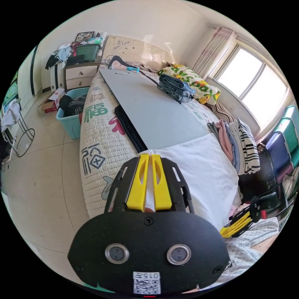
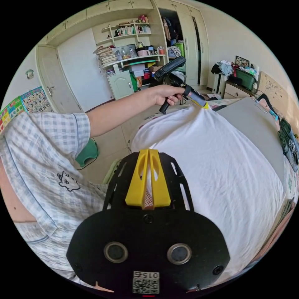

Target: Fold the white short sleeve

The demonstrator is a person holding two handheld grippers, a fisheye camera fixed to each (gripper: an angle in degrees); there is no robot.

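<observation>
Both grippers, left gripper [image 1: 149,182] and right gripper [image 2: 148,179], pinch the white short sleeve [image 2: 218,162]; keep its near edge taut and level over the grey board [image 1: 149,112].

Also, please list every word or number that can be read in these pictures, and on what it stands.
"福", green, on the mattress cover.
"1 2 3 4 5", "6 7 8 9 10", "11 12 13 14 15" on the wall poster.
Other cover prints, code sticker, book spines: too unclear to read.
</observation>
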